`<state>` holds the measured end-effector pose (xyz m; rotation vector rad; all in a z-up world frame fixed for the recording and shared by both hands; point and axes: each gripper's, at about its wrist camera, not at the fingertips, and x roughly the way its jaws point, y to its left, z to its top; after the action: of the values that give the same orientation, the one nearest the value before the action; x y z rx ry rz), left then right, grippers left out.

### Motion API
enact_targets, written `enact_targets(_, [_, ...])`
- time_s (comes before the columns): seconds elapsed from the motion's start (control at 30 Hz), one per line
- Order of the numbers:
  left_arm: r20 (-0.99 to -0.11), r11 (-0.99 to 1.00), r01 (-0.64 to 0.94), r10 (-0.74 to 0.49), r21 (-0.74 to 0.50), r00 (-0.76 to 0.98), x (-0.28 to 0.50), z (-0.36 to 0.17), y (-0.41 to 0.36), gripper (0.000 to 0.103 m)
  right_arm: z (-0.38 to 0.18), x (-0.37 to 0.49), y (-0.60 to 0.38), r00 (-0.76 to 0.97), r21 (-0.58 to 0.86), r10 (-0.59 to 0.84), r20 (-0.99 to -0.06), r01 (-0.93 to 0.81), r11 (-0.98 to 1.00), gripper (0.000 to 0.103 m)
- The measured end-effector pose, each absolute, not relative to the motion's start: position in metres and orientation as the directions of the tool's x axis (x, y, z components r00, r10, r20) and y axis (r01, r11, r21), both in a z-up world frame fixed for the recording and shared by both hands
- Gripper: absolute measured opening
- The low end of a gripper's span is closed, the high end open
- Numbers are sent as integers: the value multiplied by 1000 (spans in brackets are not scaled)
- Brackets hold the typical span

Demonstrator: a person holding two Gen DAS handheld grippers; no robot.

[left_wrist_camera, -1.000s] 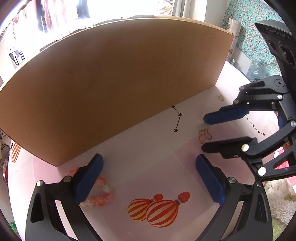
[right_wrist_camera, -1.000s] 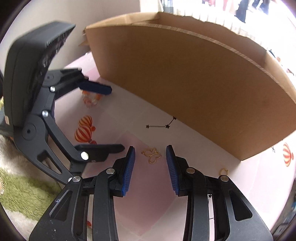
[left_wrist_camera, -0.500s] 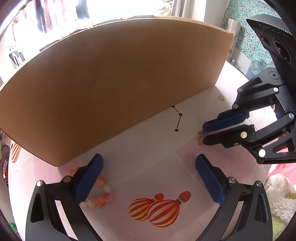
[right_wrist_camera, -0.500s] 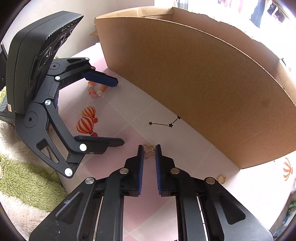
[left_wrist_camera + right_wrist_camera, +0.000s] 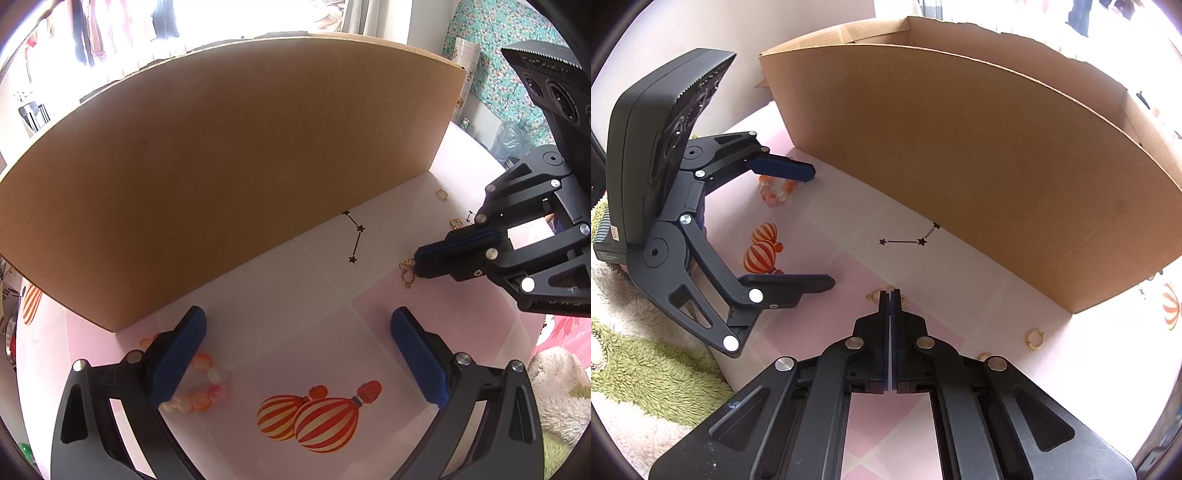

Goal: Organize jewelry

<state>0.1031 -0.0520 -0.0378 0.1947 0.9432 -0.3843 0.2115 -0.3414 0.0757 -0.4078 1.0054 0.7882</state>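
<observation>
Pink patterned tabletop, cardboard box behind: right gripper, open a second ago, now pinches the gold butterfly-shaped earring; pick looks secured. Left gripper wide, empty, over beaded bracelet.

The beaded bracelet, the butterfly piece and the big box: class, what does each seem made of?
Beaded bracelet: glossy orange, pink and milky beads, likely glass or plastic.
Butterfly piece: thin shiny gold wire, probably metal.
Box: matte brown corrugated cardboard; fluting shows along its top edge.
</observation>
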Motion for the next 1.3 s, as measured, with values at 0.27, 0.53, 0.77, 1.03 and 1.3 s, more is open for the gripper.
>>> enact_targets(0.27, [-815, 917, 399, -233, -3, 530, 104, -37, -49, 98, 85, 207, -339, 334, 7, 405, -851, -764, 645, 31])
enact_targets(0.53, [-814, 916, 401, -235, -2, 532, 104, -35, -49, 98, 71, 208, -328, 342, -28, 364, -867, -761, 648, 29])
enact_targets(0.77, [-812, 915, 403, -236, -2, 534, 103, -35, -48, 99, 67, 212, -321, 345, -25, 356, -868, -748, 663, 17])
enact_targets(1.03, [-811, 916, 402, -236, -1, 535, 102, -36, -48, 98, 76, 209, -332, 345, -10, 362, -866, -735, 678, 17])
enact_targets(1.3, [-809, 916, 402, -236, 1, 539, 100, -35, -49, 99, 92, 205, -342, 391, -15, 367, -844, -702, 712, 17])
